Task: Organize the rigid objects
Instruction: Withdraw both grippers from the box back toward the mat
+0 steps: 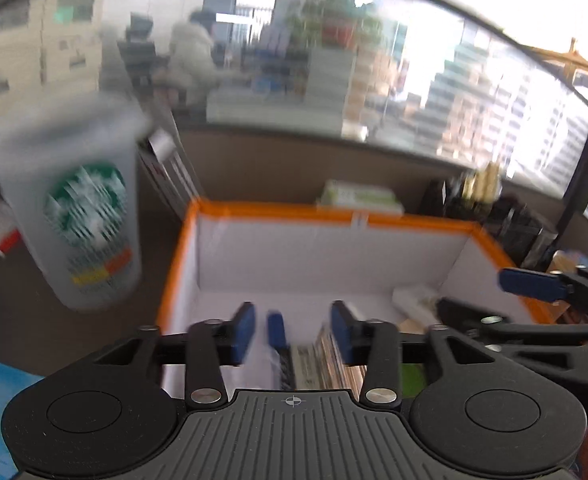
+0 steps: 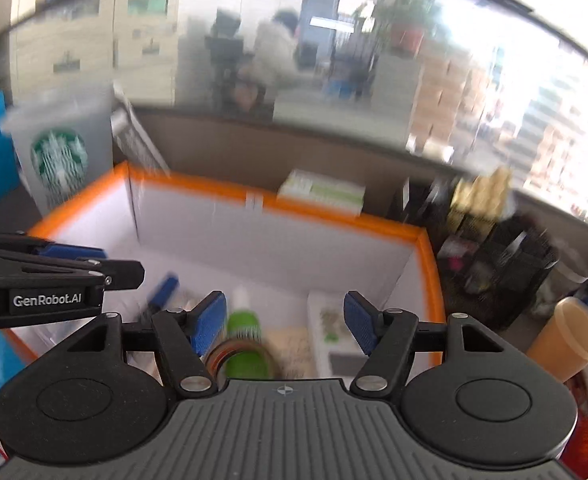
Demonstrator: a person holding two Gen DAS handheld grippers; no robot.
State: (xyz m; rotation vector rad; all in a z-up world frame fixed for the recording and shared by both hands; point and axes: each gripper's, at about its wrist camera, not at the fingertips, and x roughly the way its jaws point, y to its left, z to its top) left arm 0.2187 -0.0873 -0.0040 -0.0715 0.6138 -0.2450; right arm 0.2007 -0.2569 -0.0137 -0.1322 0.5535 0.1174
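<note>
A white storage box with an orange rim (image 1: 334, 216) (image 2: 334, 216) stands on the desk. My left gripper (image 1: 291, 332) is open and empty above its near left part, over a blue-handled item (image 1: 276, 330) and some flat packs. My right gripper (image 2: 285, 320) is open and empty above the box, over a green bottle (image 2: 245, 344), a tape roll (image 2: 217, 354) and a white pack (image 2: 330, 320). The right gripper shows at the right in the left wrist view (image 1: 534, 284). The left gripper shows at the left in the right wrist view (image 2: 93, 258).
A frosted Starbucks cup (image 1: 77, 208) (image 2: 57, 156) stands left of the box. A green-white carton (image 1: 358, 196) (image 2: 322, 192) lies behind it. A black mesh organiser (image 2: 502, 256) and a paper cup (image 2: 566, 336) stand to the right. A partition wall runs behind.
</note>
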